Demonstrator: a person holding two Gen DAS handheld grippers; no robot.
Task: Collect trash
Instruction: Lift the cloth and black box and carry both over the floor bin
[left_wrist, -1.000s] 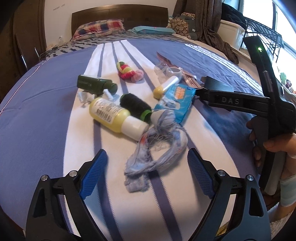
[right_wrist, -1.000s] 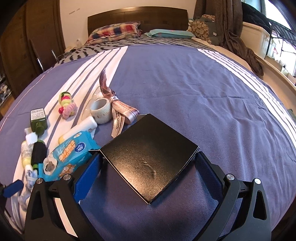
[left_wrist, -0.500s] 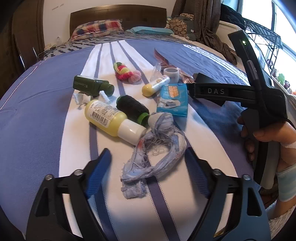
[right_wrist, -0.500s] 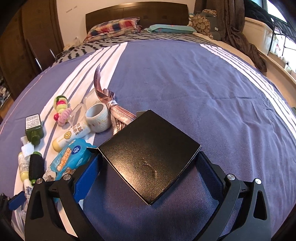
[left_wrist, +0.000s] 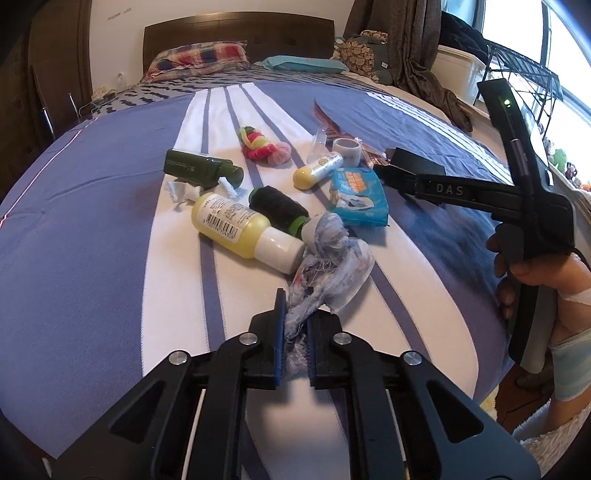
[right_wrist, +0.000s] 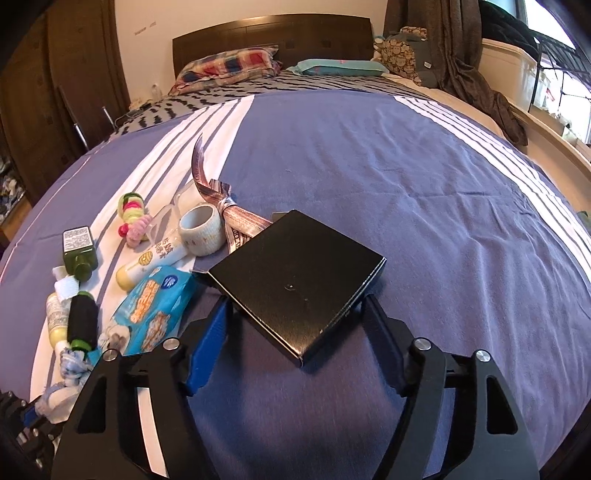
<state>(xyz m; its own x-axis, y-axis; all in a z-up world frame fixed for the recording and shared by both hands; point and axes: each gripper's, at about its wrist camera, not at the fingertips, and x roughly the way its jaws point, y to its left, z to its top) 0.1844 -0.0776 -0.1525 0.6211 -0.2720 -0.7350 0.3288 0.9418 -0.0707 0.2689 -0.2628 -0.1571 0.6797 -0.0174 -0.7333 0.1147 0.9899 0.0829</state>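
My left gripper (left_wrist: 295, 314) is shut on the near end of a frayed blue-and-white rag (left_wrist: 332, 258) that lies on the striped bedspread (left_wrist: 92, 221). The rag's far end rests against a yellow lotion bottle (left_wrist: 229, 225) and a black thread spool (left_wrist: 277, 205). In the right wrist view a flat black box (right_wrist: 295, 280) sits corner-on between the jaws of my right gripper (right_wrist: 295, 304). Those jaws are closing, and both pads touch the box's sides. The left wrist view shows a hand (left_wrist: 524, 266) holding that right gripper (left_wrist: 391, 164).
Spread over the white stripes are a dark green bottle (left_wrist: 195, 168), crumpled paper (left_wrist: 181, 190), coloured hair ties (left_wrist: 262, 147), a yellow-capped tube (left_wrist: 319, 168), a tape roll (left_wrist: 347, 149), a blue wipes pack (left_wrist: 356, 192) and a ribbon (right_wrist: 236, 214). Pillows (right_wrist: 229, 68) lie by the headboard.
My left jaws went from wide apart to shut on the rag's near end. The right jaws came inward onto the black box, which turned slightly.
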